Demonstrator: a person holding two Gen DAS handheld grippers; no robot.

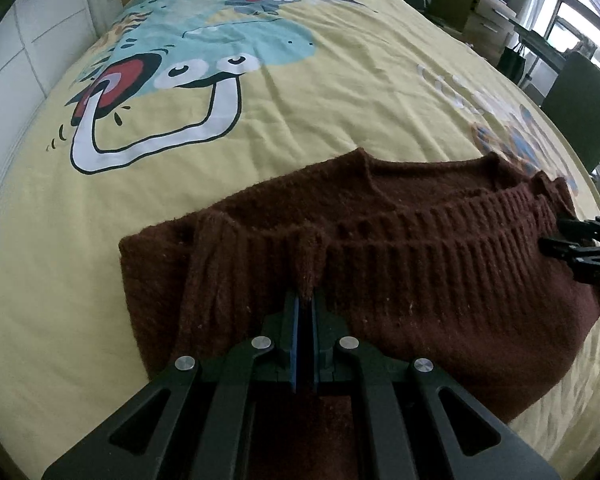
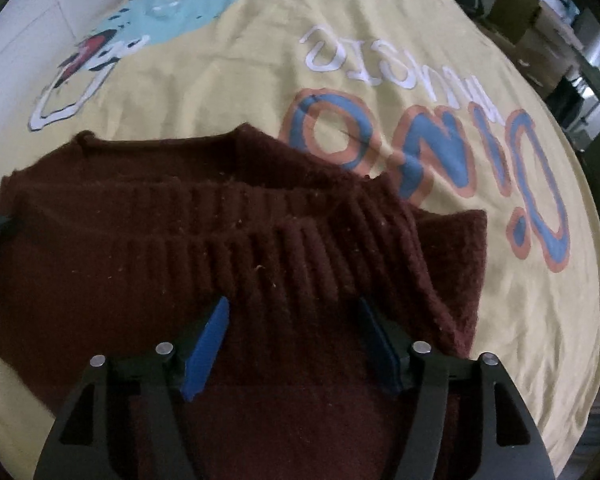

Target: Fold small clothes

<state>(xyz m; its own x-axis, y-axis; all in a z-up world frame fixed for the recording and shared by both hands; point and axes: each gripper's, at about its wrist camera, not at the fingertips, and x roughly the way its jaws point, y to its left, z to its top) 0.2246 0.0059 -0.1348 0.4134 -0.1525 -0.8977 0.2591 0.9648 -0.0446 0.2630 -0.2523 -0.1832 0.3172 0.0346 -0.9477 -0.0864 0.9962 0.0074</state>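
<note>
the left gripper has its blue-padded fingers pressed tight together, and a pinch of the brown knitted sweater stands up in a little peak between the tips, so it is gripping the ribbed hem. over on the right gripper the fingers stand wide apart, blue pads angled outward, nothing clamped; the sweater's ribbed band lies under and just ahead of the gap, and whether the tips touch the knit is hard to tell. in the left wrist view the right gripper's black tips poke in at the sweater's far right edge. the sweater itself lies folded over on the bed, ribbed hem laid across the body, neckline edge beyond it. under it spreads a yellow bedspread with a cartoon dinosaur in teal and big blue-and-orange lettering. white cabinet panels run along the left, cardboard boxes and a window sit beyond the far right corner.
</note>
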